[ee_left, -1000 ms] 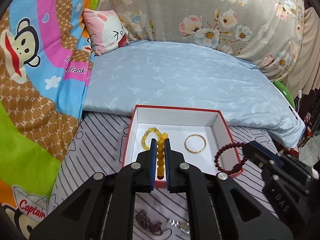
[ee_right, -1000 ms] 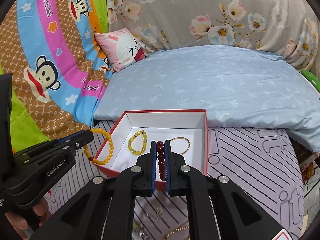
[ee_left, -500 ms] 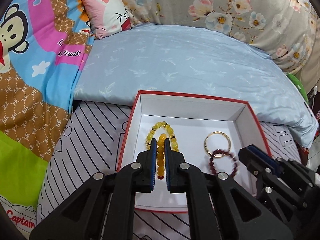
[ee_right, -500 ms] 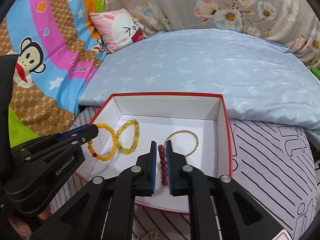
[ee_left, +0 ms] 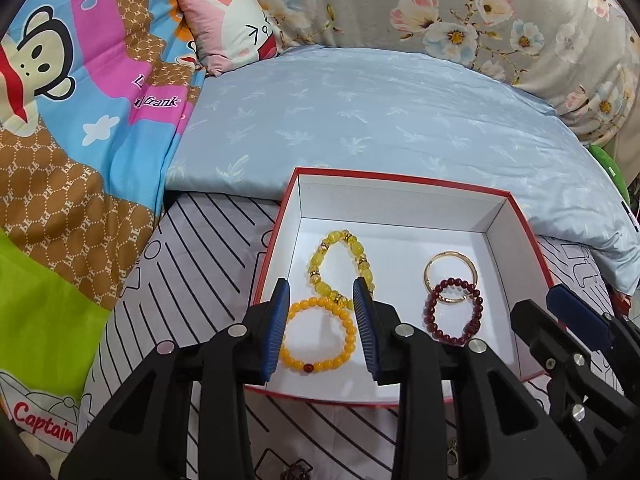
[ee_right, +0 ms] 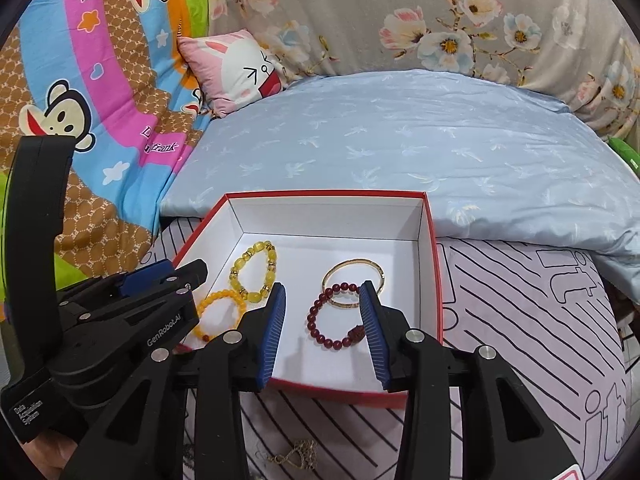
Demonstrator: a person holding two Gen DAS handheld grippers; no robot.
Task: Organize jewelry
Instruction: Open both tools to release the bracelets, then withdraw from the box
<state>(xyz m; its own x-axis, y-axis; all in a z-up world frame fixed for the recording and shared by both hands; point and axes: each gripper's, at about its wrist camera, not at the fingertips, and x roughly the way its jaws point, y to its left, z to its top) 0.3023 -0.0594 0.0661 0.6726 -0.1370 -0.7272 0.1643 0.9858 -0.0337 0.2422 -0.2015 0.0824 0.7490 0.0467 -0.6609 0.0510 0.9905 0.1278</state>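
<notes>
Both grippers hang over the near edge of the red box (ee_left: 520, 216), jaws spread wide and holding nothing: the orange bead bracelet (ee_left: 318, 334) lies on the box floor right between the left gripper (ee_left: 322, 328) fingers, and the dark red bracelet (ee_right: 340, 316) lies between those of the right gripper (ee_right: 322, 330), overlapping the gold bangle (ee_right: 354, 282) just ahead. With the yellow bracelet (ee_left: 342, 266) beyond them, four pieces are boxed, but I'd say it's unfinished, since a thin chain (ee_right: 294, 454) lies on the striped sheet (ee_right: 520, 320) beneath the right gripper.

striped bed cover (ee_right: 520, 320), red box (ee_right: 434, 264), blue quilt (ee_right: 400, 152), chain (ee_right: 294, 454)
</notes>
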